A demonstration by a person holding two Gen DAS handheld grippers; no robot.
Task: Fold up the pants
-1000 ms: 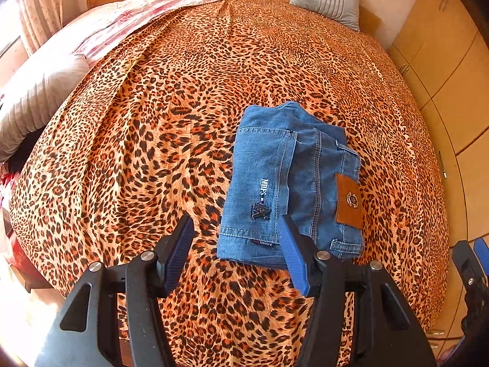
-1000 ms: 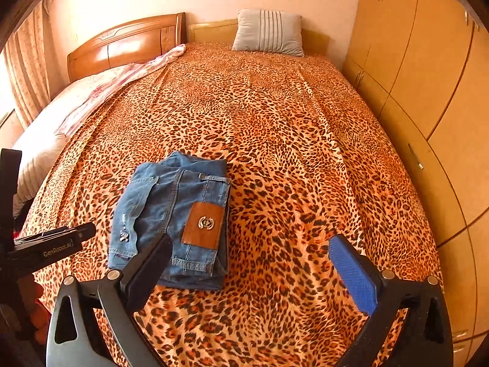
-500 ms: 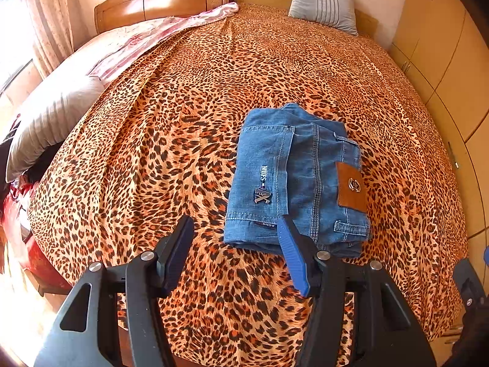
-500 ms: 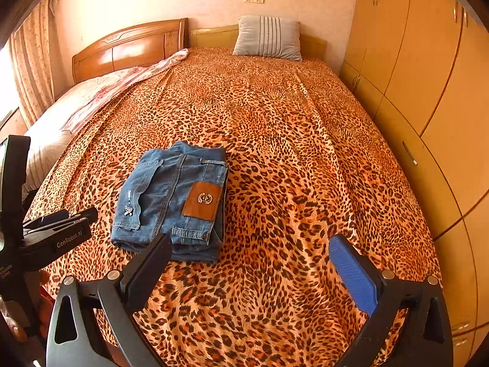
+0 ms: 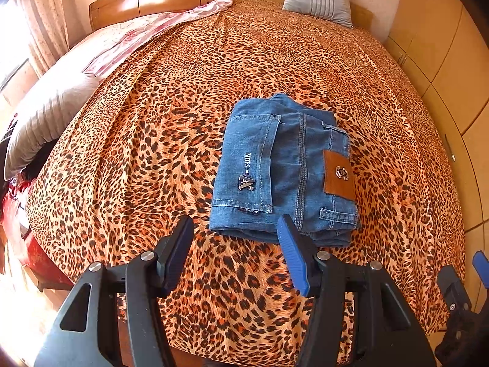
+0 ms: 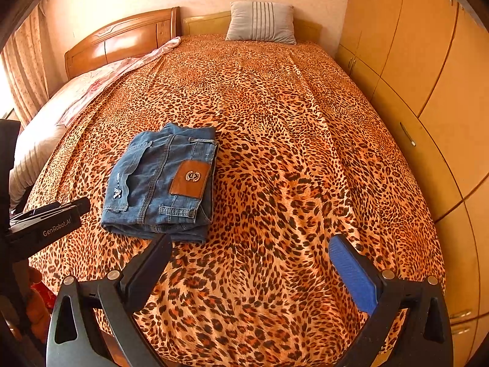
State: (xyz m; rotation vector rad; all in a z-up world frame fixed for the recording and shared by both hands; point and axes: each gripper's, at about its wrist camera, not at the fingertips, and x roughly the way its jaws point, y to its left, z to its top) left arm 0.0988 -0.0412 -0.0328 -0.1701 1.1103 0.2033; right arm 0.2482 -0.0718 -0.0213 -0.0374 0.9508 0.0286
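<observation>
Blue denim pants (image 5: 284, 168) lie folded into a compact rectangle on the leopard-print bedspread (image 5: 152, 159), brown leather patch and back pocket facing up. They also show in the right wrist view (image 6: 159, 186). My left gripper (image 5: 235, 229) is open and empty, held back just short of the pants' near edge. My right gripper (image 6: 250, 244) is wide open and empty, above the bedspread to the right of the pants and clear of them. The left gripper's body (image 6: 45, 223) shows at the left edge of the right wrist view.
A grey striped pillow (image 6: 261, 26) leans at the head of the bed. A pink floral quilt (image 5: 143, 36) and a grey pillow (image 5: 45, 122) lie along the left side. Wooden wardrobe doors (image 6: 428, 76) run close along the right. The bed's foot edge is just below the grippers.
Both grippers have pulled back and risen away from the folded pants, which now sit farther off in both views. The pants have not moved. Both grippers stay open.
</observation>
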